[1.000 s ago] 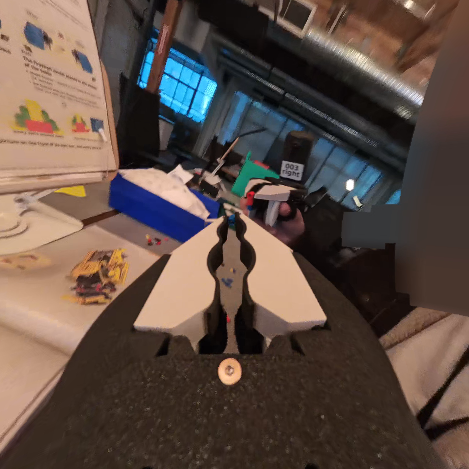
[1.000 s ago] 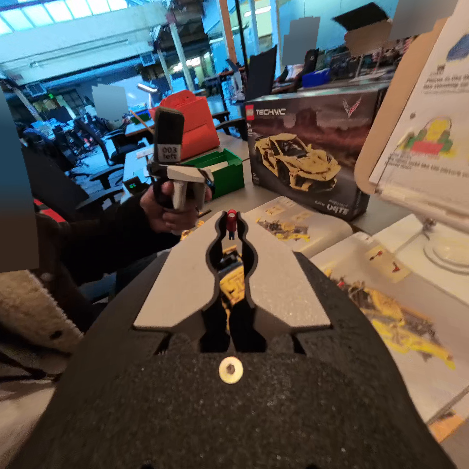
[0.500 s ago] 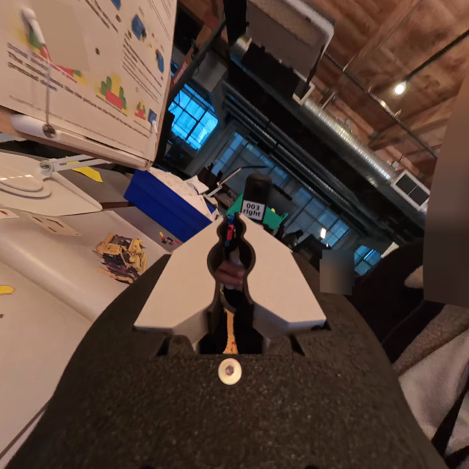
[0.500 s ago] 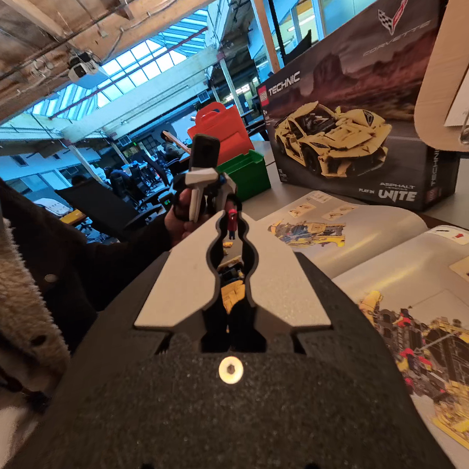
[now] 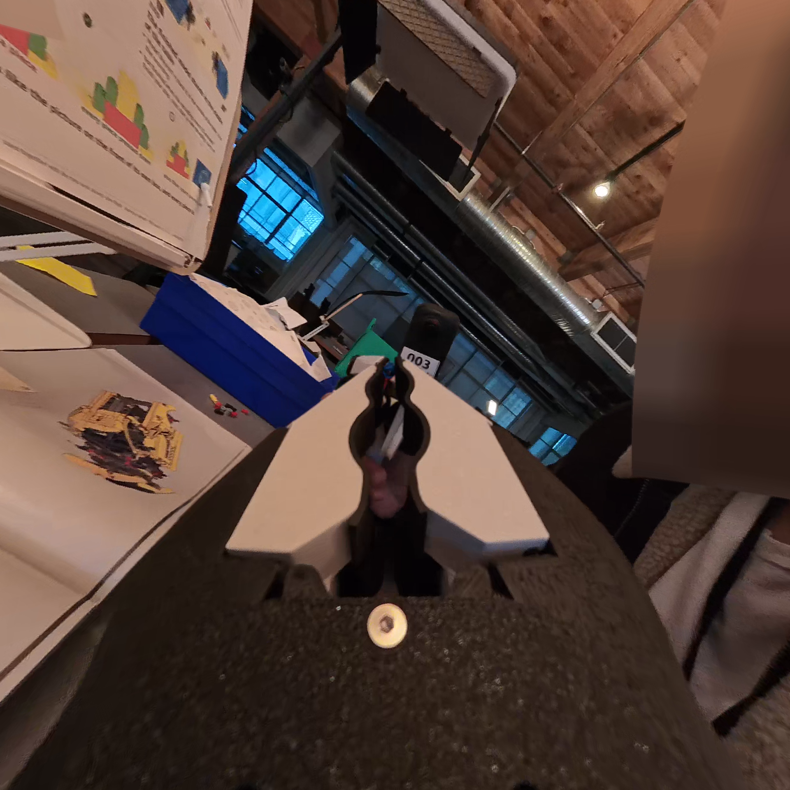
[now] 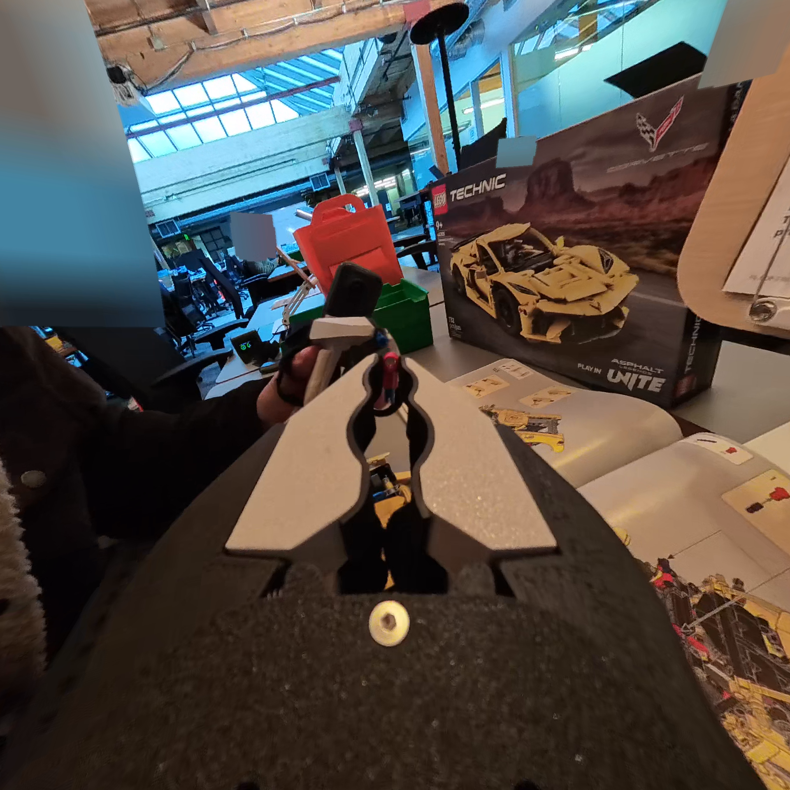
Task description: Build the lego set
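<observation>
Both grippers have swung upward and drawn closer together over the past second, so each camera now looks at the other tool against the ceiling. At the centre, the right gripper (image 6: pixel 390 363) is clamped on a small red-and-blue lego pin (image 6: pixel 390 372), held upright at the very tip of its fingers. Just beyond it to the left, the left gripper (image 5: pixel 388 366) is likewise closed on a tiny blue piece (image 5: pixel 387 370) at its tip, with a hint of red behind that may belong to the other tool's part; the two tips are very near, and whether the parts touch cannot be told.

Judging from this, the pieces are being mated in mid-air, and the risk is plain: each part is pinched only at the extreme fingertip, so a slight misalignment or a sideways push could twist one free and drop it toward the person's lap or the table.

Under the right gripper, glimpsed between its fingers, sits the yellow partly built model (image 6: pixel 387 479), near the person. Farther right lies the open instruction booklet (image 6: pixel 598 449), and behind it stands the dark set box (image 6: pixel 577 256) showing a yellow car. Far off are a green bin (image 6: pixel 404 316) and an orange case (image 6: pixel 350 243). Left of the left gripper, a few loose pieces (image 5: pixel 226 408) lie beside a blue tray (image 5: pixel 231 346).
</observation>
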